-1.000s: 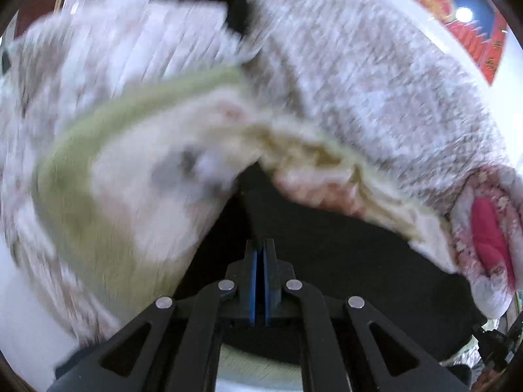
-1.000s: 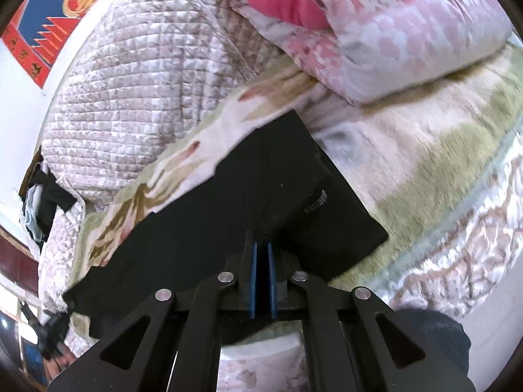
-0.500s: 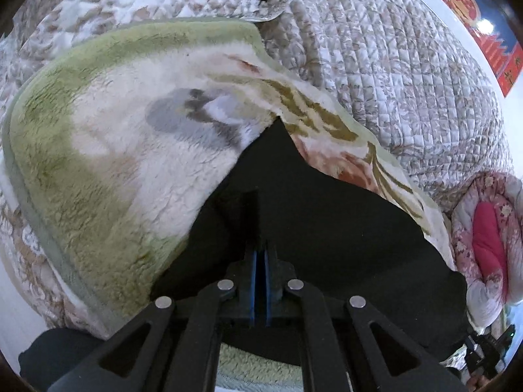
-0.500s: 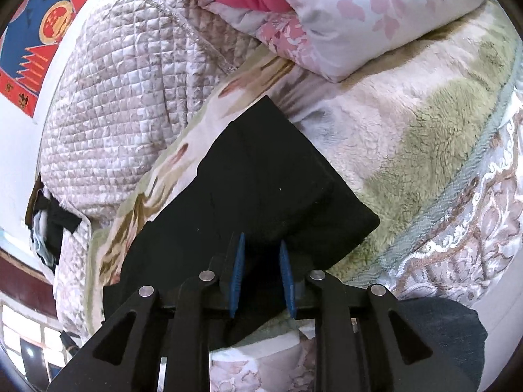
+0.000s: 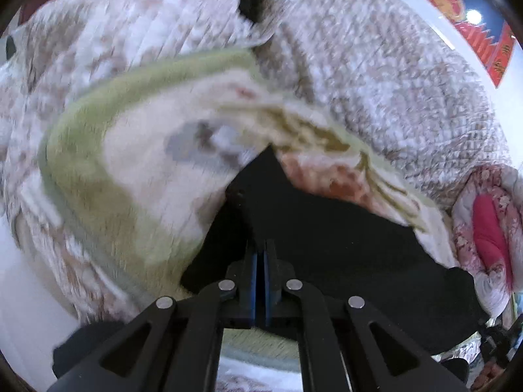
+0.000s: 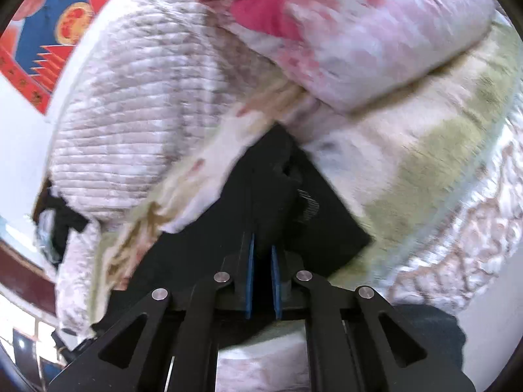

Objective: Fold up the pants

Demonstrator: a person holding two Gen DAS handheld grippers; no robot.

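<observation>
pants [image 5: 327, 248] on blanket [image 5: 137, 163]; left gripper [image 5: 260, 261] pinching them; right gripper [image 6: 262, 261] just closing on them

Home bedroom: bed w/ fleece blanket [image 5: 108, 170], quilted spread [image 6: 137, 124], rolled pink duvet [image 6: 376, 42]; red-blue poster [image 6: 49, 29] on white wall.

1 pair of black pants [image 5: 327, 228] ahead of each claw, 1 green-edged fleece blanket [image 5: 137, 170] under it, 1 quilted cover [image 5: 376, 75] beyond, 1 pink floral duvet [image 6: 376, 42] farther ahead, 1 red-and-blue wall hanging [image 6: 49, 32], 2 grippers
</observation>
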